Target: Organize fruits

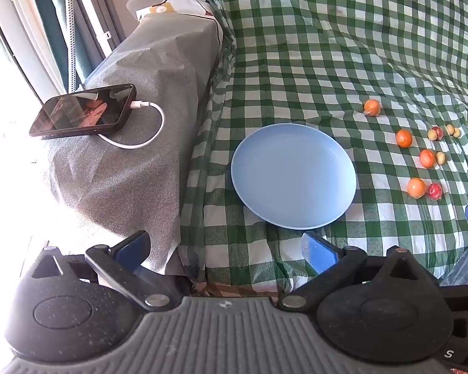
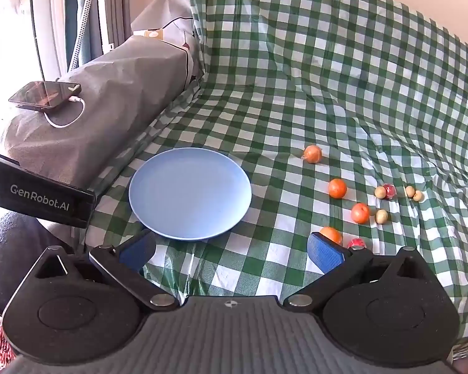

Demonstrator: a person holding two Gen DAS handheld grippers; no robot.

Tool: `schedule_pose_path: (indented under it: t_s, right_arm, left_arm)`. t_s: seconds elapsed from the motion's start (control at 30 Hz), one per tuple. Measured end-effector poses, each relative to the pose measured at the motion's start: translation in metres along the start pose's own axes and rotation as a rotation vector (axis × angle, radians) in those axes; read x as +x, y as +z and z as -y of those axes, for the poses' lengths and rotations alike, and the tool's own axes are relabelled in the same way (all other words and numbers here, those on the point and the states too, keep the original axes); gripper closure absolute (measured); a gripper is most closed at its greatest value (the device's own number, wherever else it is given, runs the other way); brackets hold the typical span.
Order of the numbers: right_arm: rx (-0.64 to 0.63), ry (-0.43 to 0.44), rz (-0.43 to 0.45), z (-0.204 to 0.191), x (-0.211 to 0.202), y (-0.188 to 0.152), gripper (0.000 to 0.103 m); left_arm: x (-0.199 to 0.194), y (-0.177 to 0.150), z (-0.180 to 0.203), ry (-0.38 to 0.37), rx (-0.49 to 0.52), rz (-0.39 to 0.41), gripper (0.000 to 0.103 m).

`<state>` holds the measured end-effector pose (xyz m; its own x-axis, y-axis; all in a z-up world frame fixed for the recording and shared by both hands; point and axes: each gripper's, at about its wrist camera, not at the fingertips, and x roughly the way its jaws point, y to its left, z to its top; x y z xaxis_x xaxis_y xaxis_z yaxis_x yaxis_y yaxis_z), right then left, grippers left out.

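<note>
Zero fruits on the blue plate (image 2: 190, 193) so far, its dish bare in both views, so the task reads as not started. All the fruit sits loose on the green checked cloth (image 2: 296, 93) to the right of the plate, well apart from its rim: four orange fruits in a rough line, far orange fruit (image 2: 312, 154), second orange fruit (image 2: 337, 188), third orange fruit (image 2: 360, 213), and nearest orange fruit (image 2: 330, 234), which is half hidden behind the right finger of the right gripper (image 2: 231, 251). Small stuff further right: red wrapped fruit (image 2: 389, 191) touching a tan round one, another red fruit (image 2: 356, 243) just beside the nearest orange one, one tan fruit (image 2: 381, 216) by the third orange, and a tan pair (image 2: 414, 194) at the far right. Count roughly ten pieces, all left to move. Right gripper fingers spread wide, nothing between them, hovering over cloth between plate and fruit. Left gripper (image 1: 227, 246) fingers also spread wide and holding nothing, sitting near the plate's front-left edge. Likely next: right gripper takes the nearest orange fruit, my guess only. Clutter off to the left: phone (image 1: 84, 110) on a charging cable on a grey covered armrest (image 1: 134, 171), not part of the job.
</note>
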<state>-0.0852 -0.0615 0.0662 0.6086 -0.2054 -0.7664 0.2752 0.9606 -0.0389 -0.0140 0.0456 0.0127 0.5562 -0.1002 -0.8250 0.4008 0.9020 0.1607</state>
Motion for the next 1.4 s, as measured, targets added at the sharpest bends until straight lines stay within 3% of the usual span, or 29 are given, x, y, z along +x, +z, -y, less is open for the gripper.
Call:
schedule_pose_path:
  t_s: [1.17, 1.4]
  right_arm:
    - [-0.001, 0.012, -0.001, -0.007, 0.004, -0.008, 0.001]
    - [0.019, 0.041, -0.047, -0.004, 0.009, -0.009, 0.001]
  left_arm:
    - [0.007, -0.005, 0.001, -0.005, 0.022, -0.021, 0.0]
    - [0.01, -0.005, 0.006, -0.01, 0.033, -0.034, 0.0]
